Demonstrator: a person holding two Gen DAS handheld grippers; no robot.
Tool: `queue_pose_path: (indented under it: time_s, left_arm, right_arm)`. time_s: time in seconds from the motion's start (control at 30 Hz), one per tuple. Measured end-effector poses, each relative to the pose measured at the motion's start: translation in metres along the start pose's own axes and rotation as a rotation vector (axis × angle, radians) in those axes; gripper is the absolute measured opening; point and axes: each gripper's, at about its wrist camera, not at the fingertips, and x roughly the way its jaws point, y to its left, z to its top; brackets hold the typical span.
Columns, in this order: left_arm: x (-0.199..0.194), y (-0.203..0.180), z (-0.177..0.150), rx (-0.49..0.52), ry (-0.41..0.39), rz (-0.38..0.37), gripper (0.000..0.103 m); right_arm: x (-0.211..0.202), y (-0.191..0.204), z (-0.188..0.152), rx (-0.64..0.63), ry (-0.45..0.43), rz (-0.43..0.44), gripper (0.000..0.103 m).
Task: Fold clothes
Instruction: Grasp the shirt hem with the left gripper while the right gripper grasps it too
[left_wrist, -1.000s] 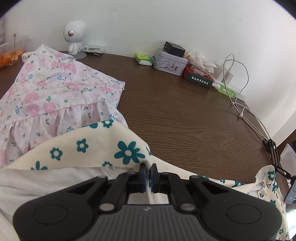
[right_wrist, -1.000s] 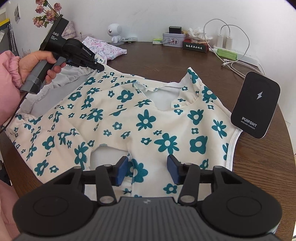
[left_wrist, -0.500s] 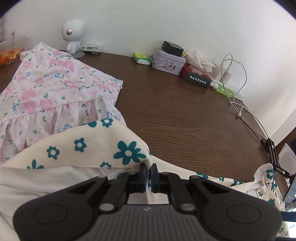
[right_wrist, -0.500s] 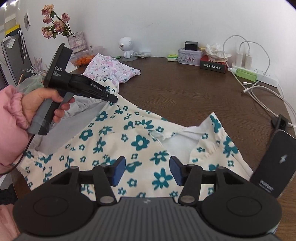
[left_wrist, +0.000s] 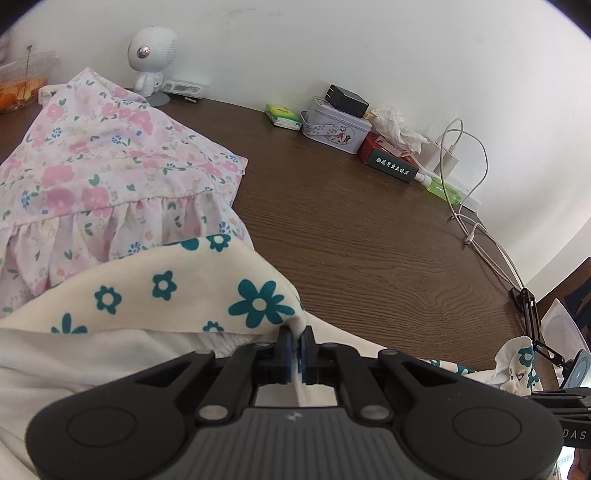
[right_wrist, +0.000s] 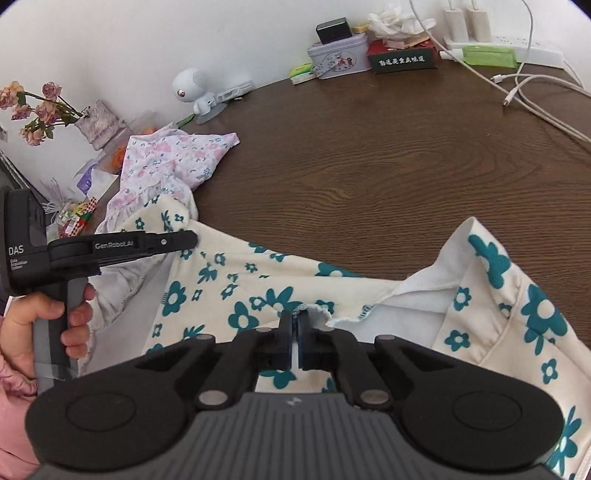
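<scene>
We are pinching the cream garment with teal flowers (right_wrist: 258, 288) in both tools: the left gripper (left_wrist: 296, 345) is clamped on its edge beside the pink floral dress (left_wrist: 110, 173), and the right gripper (right_wrist: 294, 332) is closed on its neckline. Only the right wrist view is showing the garment spread over the brown table (right_wrist: 369, 166), and the hand (right_wrist: 40, 325) gripping the left tool's handle.

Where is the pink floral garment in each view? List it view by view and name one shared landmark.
Left wrist: pink floral garment fills the left side, behind the teal-flowered garment.
Right wrist: it lies left of centre, beyond the left gripper.
Shared landmark: white round-headed figurine by the wall.
</scene>
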Motion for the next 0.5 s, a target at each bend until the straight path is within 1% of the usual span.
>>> queue_pose_path:
  time_s: [0.13, 0.27, 0.3, 0.33, 0.37, 0.4, 0.43, 0.47, 0.5]
  left_arm:
    - [0.001, 0.004, 0.0, -0.018, -0.004, -0.007, 0.003]
    - [0.002, 0.008, 0.001, -0.035, -0.008, -0.014, 0.003]
    - [0.003, 0.009, 0.001, -0.04, -0.009, -0.015, 0.003]
    - [0.003, 0.01, 0.001, -0.044, -0.01, -0.018, 0.004]
    - [0.002, 0.011, 0.001, -0.05, -0.009, -0.033, 0.005]
    - [-0.002, 0.012, 0.001, -0.063, -0.007, -0.047, 0.01]
    - [-0.007, 0.013, 0.001, -0.064, -0.012, -0.06, 0.013]
    - [-0.013, 0.014, 0.001, -0.064, -0.017, -0.073, 0.024]
    - [-0.019, 0.014, 0.0, -0.063, -0.022, -0.084, 0.04]
  right_arm:
    - [-0.006, -0.005, -0.003, -0.009, -0.035, -0.028, 0.002]
    - [-0.002, -0.006, -0.01, -0.027, -0.019, -0.02, 0.002]
    - [0.0, -0.006, -0.012, -0.032, -0.013, -0.018, 0.002]
    - [-0.004, -0.007, -0.013, -0.03, -0.022, -0.008, 0.006]
    - [-0.011, -0.006, -0.013, -0.023, -0.043, 0.009, 0.016]
    - [-0.019, -0.006, -0.013, -0.016, -0.064, 0.025, 0.026]
    - [-0.029, -0.005, -0.015, -0.034, -0.085, 0.026, 0.057]
    - [-0.041, -0.001, -0.017, -0.073, -0.106, 0.014, 0.068]
    - [-0.052, 0.002, -0.021, -0.113, -0.118, -0.001, 0.069]
